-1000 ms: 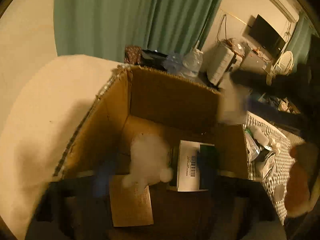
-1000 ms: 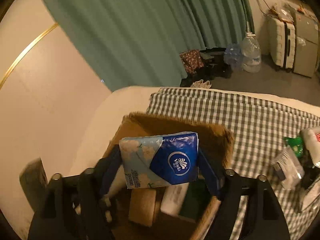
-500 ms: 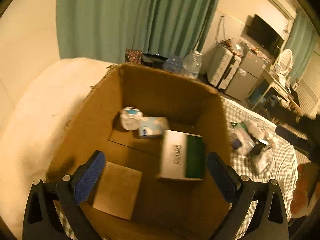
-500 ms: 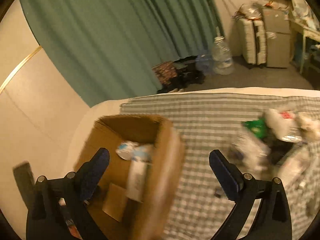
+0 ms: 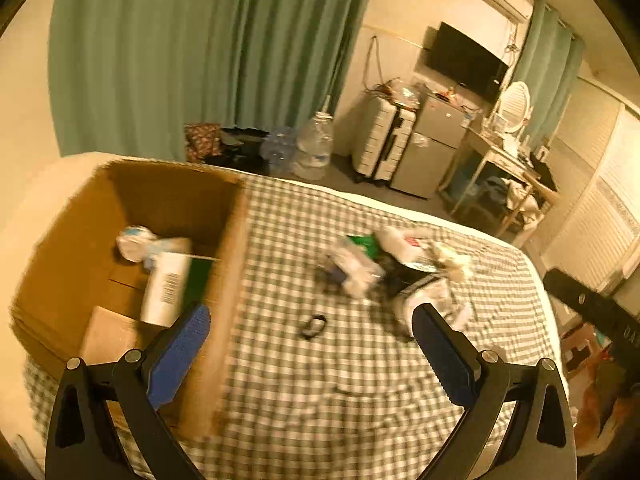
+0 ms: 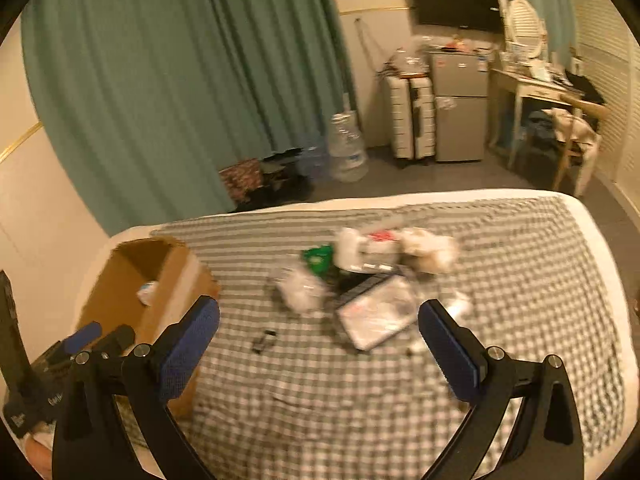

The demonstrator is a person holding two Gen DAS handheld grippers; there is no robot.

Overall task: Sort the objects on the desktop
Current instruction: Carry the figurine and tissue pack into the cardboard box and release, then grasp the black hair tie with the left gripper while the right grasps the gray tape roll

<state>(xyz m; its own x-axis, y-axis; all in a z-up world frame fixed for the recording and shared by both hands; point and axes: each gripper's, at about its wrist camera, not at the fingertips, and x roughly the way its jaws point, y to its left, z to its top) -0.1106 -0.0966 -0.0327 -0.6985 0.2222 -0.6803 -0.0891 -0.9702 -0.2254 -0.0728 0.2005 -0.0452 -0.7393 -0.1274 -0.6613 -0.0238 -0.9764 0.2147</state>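
An open cardboard box (image 5: 168, 196) stands at the left end of a checked bed cover (image 5: 320, 380); it also shows in the right wrist view (image 6: 120, 292). Inside lie a white and green carton (image 5: 168, 288), a tissue pack (image 5: 140, 242) and a brown card (image 5: 106, 334). A blurred pile of packets and bags (image 5: 396, 268) lies mid-bed, also in the right wrist view (image 6: 368, 276). A small black clip (image 5: 314, 326) lies in front of the pile. My left gripper (image 5: 308, 356) is open and empty beside the box. My right gripper (image 6: 320, 344) is open and empty above the cover.
Green curtains, water jugs (image 6: 346, 154), a white suitcase and small fridge (image 6: 458, 112) stand beyond the bed. A desk with a chair (image 6: 560, 120) is at the right. The left gripper's fingers (image 6: 86, 334) show at the lower left of the right wrist view.
The right gripper let the blue tissue pack go into the box and is now open. Both grippers have swung right, away from the box toward the pile on the bed.
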